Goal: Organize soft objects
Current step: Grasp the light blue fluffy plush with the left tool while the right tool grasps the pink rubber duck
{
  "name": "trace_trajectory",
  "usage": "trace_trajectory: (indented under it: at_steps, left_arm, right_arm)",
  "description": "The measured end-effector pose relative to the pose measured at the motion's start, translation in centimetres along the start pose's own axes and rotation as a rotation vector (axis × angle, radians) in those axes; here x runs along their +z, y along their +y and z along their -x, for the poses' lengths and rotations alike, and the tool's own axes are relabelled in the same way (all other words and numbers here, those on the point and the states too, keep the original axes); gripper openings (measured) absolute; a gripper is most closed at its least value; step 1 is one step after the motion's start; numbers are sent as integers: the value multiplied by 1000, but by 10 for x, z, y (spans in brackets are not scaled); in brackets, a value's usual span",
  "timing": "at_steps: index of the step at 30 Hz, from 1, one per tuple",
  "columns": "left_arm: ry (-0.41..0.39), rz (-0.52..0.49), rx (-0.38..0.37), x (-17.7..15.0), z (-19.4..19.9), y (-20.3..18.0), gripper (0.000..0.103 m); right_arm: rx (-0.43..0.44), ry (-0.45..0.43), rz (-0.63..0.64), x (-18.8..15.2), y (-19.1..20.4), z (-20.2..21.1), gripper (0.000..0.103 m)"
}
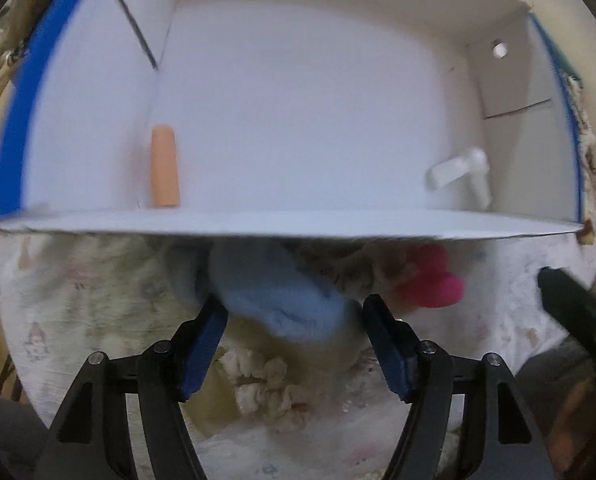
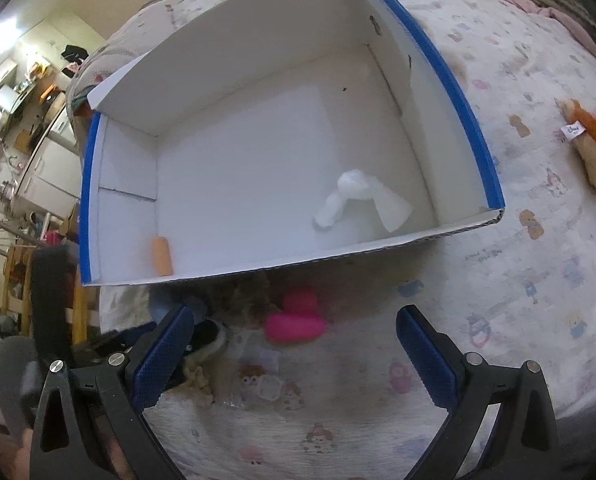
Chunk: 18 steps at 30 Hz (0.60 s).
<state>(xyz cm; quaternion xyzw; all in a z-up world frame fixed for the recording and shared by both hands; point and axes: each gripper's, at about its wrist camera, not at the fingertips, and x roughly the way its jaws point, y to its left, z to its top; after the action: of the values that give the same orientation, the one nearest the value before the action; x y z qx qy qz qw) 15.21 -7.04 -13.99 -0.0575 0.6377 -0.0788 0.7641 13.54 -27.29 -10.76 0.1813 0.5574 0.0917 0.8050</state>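
A white cardboard box with blue edges (image 1: pixel 282 222) (image 2: pixel 377 250) lies open on the bed. Inside it are an orange foam cylinder (image 1: pixel 164 166) (image 2: pixel 162 256) and a white soft piece (image 1: pixel 463 174) (image 2: pixel 357 200). My left gripper (image 1: pixel 292 310) has its blue pads around a light blue plush (image 1: pixel 282 296), just in front of the box's near wall. A pink soft toy (image 1: pixel 433 284) (image 2: pixel 296 316) lies beside it. My right gripper (image 2: pixel 294 320) is open and empty, above the bedspread near the pink toy.
A cream and brown plush (image 1: pixel 266 380) lies under the left gripper. Another plush with orange parts (image 2: pixel 593 148) lies far right on the patterned bedspread (image 2: pixel 517 280). Room furniture (image 2: pixel 26 128) shows at the left, beyond the bed's edge.
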Motion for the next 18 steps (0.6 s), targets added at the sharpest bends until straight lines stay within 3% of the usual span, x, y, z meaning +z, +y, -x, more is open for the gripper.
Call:
trace_trajectory:
  at_steps: [7, 10, 18]
  left_arm:
    - [-14, -30, -16, -3, -7, -6, 23]
    - [-12, -40, -26, -9, -5, -7, 15]
    - [-89, -77, -21, -30, 46, -1, 12]
  right_arm:
    - [-6, 7, 7, 2, 3, -3, 103]
    - [-10, 8, 11, 2, 2, -3, 103]
    - [-14, 6, -29, 0, -7, 0, 103]
